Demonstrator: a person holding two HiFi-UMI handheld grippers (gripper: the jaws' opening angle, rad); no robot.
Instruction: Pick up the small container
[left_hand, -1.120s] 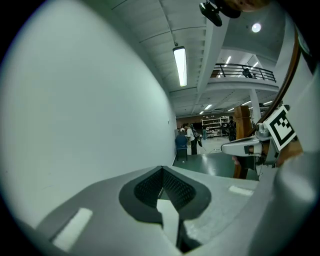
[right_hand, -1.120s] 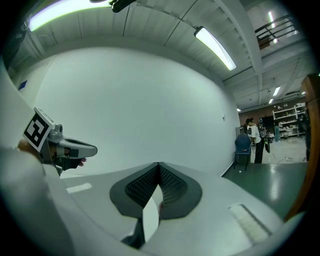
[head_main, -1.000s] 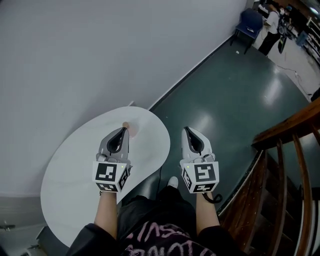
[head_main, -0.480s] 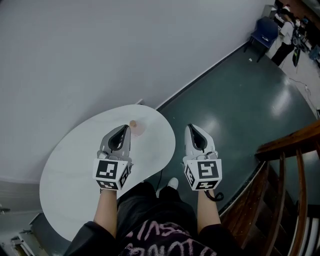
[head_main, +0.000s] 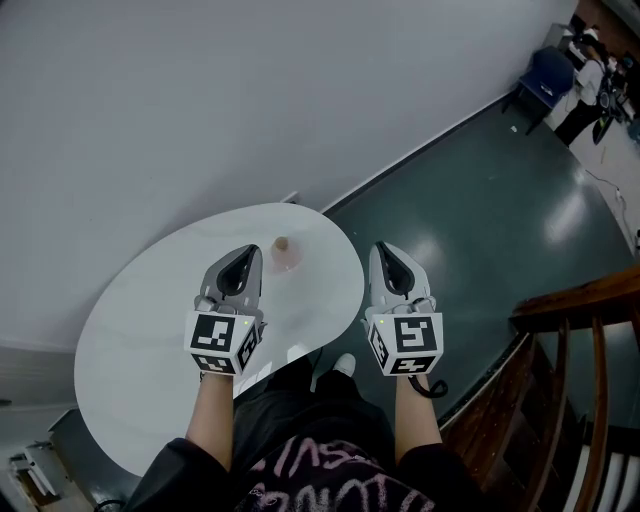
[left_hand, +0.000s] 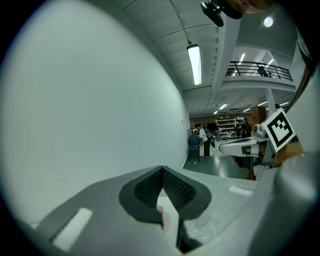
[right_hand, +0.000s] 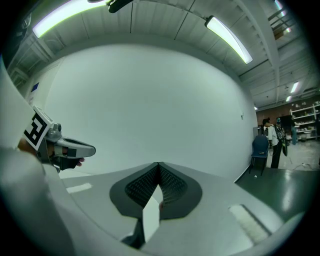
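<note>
Container (head_main: 284, 252): small, pinkish, upright on the white table (head_main: 150, 330), near its far edge. It stands just ahead and to the right of my left claw (head_main: 246, 258), not touching it. Left claw: 2 jaws together at the tips, nothing held, and the container shows pink through the slit below them. Right claw (head_main: 384, 252): jaws together, empty, out past the table's right edge over the dark green floor (head_main: 480, 200). Pale wall (head_main: 200, 100) behind the table.

Ceiling tubes (left_hand: 194, 64) are lighting the room evenly from twelve o'clock; the dark floor (head_main: 480, 200) is glaring toward two o'clock. Fisheye is bending and blackening both gripper views' corners.
</note>
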